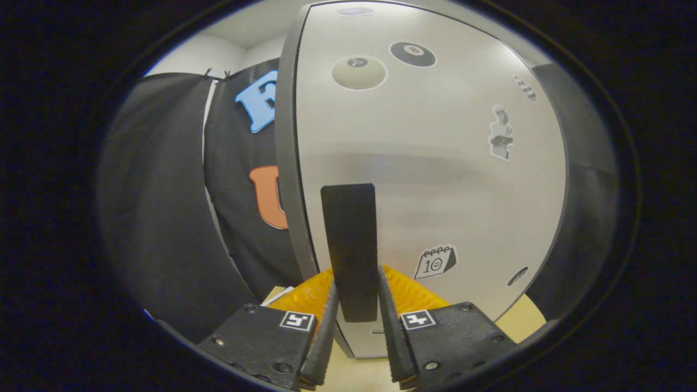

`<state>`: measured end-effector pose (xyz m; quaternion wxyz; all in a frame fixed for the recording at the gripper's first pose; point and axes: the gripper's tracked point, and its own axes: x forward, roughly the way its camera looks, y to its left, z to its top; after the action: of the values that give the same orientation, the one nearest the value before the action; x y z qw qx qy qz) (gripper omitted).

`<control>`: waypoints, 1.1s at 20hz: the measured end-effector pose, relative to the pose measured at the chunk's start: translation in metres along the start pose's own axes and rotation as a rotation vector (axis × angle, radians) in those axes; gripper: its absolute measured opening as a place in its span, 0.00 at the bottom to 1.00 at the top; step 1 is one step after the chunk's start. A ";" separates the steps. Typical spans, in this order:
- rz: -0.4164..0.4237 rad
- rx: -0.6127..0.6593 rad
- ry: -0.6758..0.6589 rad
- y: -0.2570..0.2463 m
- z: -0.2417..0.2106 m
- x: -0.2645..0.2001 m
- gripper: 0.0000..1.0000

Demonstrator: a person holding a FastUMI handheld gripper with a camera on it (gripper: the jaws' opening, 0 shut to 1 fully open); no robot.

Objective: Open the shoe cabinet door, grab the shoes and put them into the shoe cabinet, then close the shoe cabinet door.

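The gripper is right up against the shoe cabinet door, and its two fingers are closed on the one black handle, a flat upright strip standing off the pale grey panel. One finger presses on each side of the strip near its lower end; the handle rises well past the fingertips. The door's darker grey edge runs top to bottom just to the left of the handle. I cannot tell whether the door is flush shut or a crack ajar.

On the door's face I count seven stickers. Two are billiard balls near the top: one cream ball and one black ball beside it. A faint oval one sits at the very top edge. Toward the right side there is one small checkered oval and one pale figure sticker below it. Low down, just right of the handle, is one calendar-shaped sticker, and past it, near the door's lower right edge, one small dark oval.

The cabinet stands on a light wooden table, whose bare top shows beneath the fingers and at the cabinet's lower right. Behind the fingers, at the foot of the door, something orange and ridged spreads to both sides of the handle; what it is I cannot make out. A white sheet corner lies just left of it. The black booth cloth hangs beyond the door's left edge.
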<state>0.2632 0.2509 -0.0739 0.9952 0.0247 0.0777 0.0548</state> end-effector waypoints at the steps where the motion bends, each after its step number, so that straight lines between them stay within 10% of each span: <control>1: -0.009 -0.013 0.003 -0.001 -0.001 -0.001 0.42; 10: 0.033 -0.032 0.021 -0.004 -0.004 -0.013 0.31; 22: 0.140 -0.042 0.031 -0.050 -0.029 -0.142 0.29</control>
<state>0.1249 0.1868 -0.0839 0.9879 0.0083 0.0902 0.1263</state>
